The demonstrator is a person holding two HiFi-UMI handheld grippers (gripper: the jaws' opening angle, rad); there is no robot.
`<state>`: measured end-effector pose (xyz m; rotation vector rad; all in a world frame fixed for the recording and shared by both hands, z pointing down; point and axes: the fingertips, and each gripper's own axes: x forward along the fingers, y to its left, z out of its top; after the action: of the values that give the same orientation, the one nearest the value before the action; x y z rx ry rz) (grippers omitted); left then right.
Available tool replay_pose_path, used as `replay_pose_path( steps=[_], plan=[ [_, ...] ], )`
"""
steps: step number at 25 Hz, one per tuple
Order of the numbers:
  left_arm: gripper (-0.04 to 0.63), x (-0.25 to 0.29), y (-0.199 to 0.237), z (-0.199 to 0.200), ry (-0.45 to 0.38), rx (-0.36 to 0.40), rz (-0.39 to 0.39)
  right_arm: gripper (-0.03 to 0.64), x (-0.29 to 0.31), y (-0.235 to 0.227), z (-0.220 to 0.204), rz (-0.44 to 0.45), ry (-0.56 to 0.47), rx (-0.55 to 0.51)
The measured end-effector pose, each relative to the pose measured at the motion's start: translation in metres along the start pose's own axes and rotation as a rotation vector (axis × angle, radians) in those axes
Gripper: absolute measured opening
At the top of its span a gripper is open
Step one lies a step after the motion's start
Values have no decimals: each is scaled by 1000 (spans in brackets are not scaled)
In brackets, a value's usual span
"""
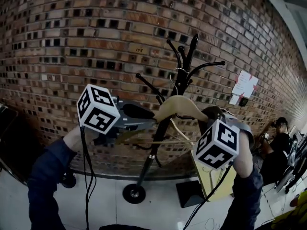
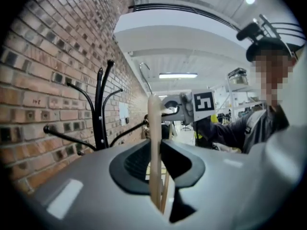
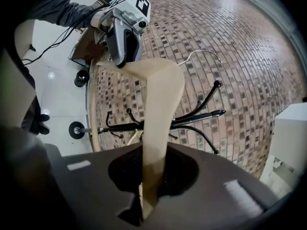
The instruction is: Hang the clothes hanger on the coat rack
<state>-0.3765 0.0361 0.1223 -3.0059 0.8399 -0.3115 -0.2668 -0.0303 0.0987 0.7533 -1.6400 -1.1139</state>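
1. There is one wooden clothes hanger point(image 1: 178, 104). It is held up in the air, just in front of the upper part of the coat rack point(image 1: 152, 152), and its bar is about level.
2. There are two grippers. The left gripper point(image 1: 147, 114) is closed on the left end of the hanger point(image 2: 154, 119). The right gripper point(image 1: 210, 115) is closed on the right end point(image 3: 160, 80). Both pairs of jaws press on the wood with no gap.
3. There is one coat rack, black, with one round base point(image 1: 134, 193) and several curved arms at the top.
4. The metal hook point(image 1: 176, 78) of the hanger is among the upper arms. I cannot tell if it touches any of them.
5. The brick wall point(image 1: 72, 42) is close behind the rack. A pale box point(image 1: 211, 178) stands just right of the base. The tiled floor point(image 1: 158, 210) in front gives open room.
6. One person point(image 1: 277, 145) sits far at the right edge.
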Motion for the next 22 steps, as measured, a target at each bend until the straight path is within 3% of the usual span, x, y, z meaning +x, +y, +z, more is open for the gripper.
replay_pose_path(
  steps=[5,11,14,18,22],
  plan=[
    [69,-6,56,62,103,-5,-4,18,25,-64,15,53,14,77],
    [75,-2,95,63,260,20,29,15,65,-68,18,170,56,162],
    [77,6,111,54,268,-5,31,14,79,-64,3,186,122,200],
    [78,15,123,53,229,-23,28,14,94,-56,13,252,15,249],
    [78,25,130,56,182,24,76,16,104,-65,2,203,22,254]
  ],
)
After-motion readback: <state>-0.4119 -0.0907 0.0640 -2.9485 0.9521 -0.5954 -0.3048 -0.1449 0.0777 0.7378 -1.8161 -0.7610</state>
